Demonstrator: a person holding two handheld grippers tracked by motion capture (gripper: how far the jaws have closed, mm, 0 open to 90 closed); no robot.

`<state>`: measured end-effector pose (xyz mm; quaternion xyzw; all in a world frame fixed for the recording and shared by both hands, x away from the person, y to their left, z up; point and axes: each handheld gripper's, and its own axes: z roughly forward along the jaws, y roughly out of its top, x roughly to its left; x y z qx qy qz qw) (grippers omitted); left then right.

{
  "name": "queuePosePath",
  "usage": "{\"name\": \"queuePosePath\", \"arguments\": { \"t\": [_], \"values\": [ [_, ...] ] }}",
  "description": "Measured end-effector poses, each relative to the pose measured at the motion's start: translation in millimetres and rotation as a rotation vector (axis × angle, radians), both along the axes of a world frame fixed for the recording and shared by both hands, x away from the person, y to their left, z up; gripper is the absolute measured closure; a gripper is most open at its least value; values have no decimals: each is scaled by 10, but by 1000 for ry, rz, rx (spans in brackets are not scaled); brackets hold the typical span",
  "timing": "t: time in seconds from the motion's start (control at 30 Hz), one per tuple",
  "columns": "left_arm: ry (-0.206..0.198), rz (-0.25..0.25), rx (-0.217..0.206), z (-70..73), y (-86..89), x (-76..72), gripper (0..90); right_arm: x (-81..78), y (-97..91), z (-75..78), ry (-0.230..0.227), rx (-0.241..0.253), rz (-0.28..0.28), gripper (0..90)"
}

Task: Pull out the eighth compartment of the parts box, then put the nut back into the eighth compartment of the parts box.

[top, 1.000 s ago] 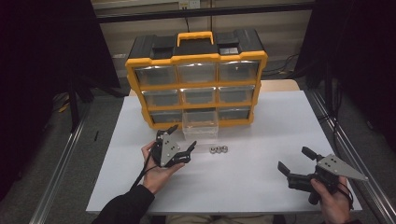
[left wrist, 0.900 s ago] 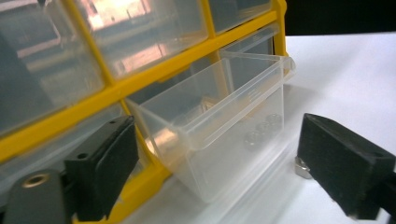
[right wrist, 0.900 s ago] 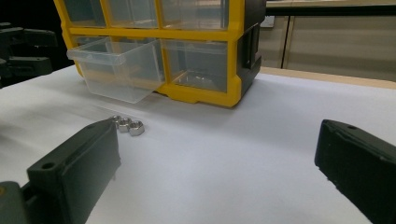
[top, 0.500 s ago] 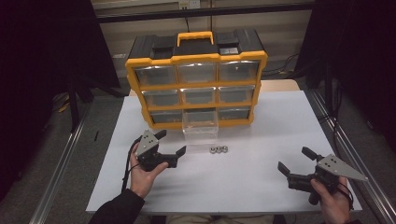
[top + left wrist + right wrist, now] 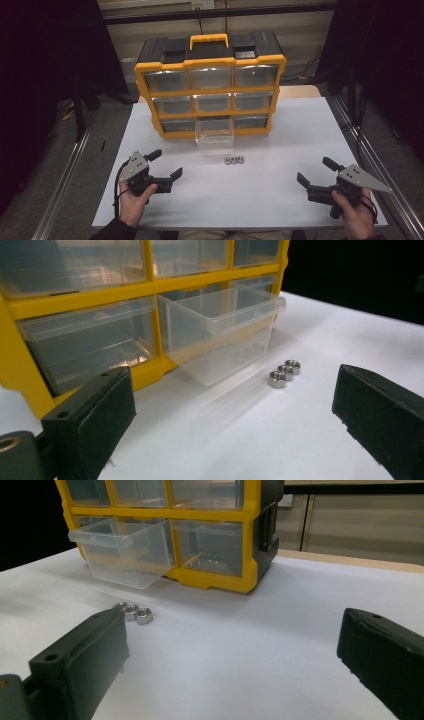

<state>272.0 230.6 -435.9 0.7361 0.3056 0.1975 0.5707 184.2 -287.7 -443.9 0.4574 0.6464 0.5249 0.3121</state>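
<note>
Three nuts [image 5: 233, 160] lying loose on white worktop [image 5: 280, 185] before pulled-out drawer [image 5: 214, 135], none binned yet; left claw [image 5: 167, 166] and right claw [image 5: 314, 172] both wide open, empty, well apart from them.

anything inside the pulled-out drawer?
The drawer looks empty through its clear walls; three nuts lie on the table in front. Its back end, inside the cabinet, is hidden.

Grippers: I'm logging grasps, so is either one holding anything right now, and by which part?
Nothing is held. The left gripper and right gripper both stand open with only table between their jaws. The three nuts lie loose before the pulled-out drawer.
</note>
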Motion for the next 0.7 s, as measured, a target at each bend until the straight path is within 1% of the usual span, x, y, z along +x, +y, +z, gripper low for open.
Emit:
{"name": "queuePosePath", "arguments": {
  "t": [0.03, 0.07, 0.1, 0.13, 0.17, 0.2, 0.23, 0.27, 0.3, 0.37, 0.43, 0.47, 0.5, 0.57, 0.63, 0.7],
  "values": [
    [3, 4, -5, 2, 31, -21, 34, -2, 0, 0, -1, 0, 0, 0],
    [-9, 7, 14, 0, 66, -47, 35, -5, -1, 0, -2, 1, 2, 0],
    [-17, 23, 14, -6, 68, -71, 35, -8, -4, 0, -2, 4, 2, 0],
    [-32, 27, 35, -13, 86, -94, 36, -12, -6, 0, 0, 2, -2, 0],
    [-28, 42, 37, -24, 98, -132, 38, -14, -8, -1, -3, 5, -2, 0],
    [-25, 44, 43, -29, 113, -148, 41, -21, -13, 1, -4, 7, 0, 0],
    [-20, 45, 38, -31, 129, -162, 40, -23, -14, 2, -6, 5, 2, 0],
    [-19, 53, 24, -31, 129, -164, 41, -25, -14, 2, -5, 4, 5, 0],
    [-23, 53, 36, -26, 142, -157, 40, -22, -12, 1, -8, 2, 5, 0],
    [-21, 55, 30, -28, 142, -140, 41, -22, -7, 3, -6, 3, 6, 0],
    [-18, 56, 38, -28, 142, -131, 40, -25, -7, 4, -6, 1, 9, 0],
    [-26, 57, 42, -26, 148, -128, 41, -27, -7, 5, -7, 2, 8, 0],
    [-24, 52, 34, -28, 148, -122, 41, -26, -7, 5, -8, 2, 8, 0],
    [-26, 57, 43, -31, 139, -109, 41, -20, -6, 4, -6, 0, 6, 0],
    [-17, 42, 44, -39, 129, -92, 41, -10, -3, 4, -6, -1, 4, 0],
    [-16, 40, 52, -43, 120, -81, 41, -6, -2, 2, -5, -2, 5, 0]
  ]
}}
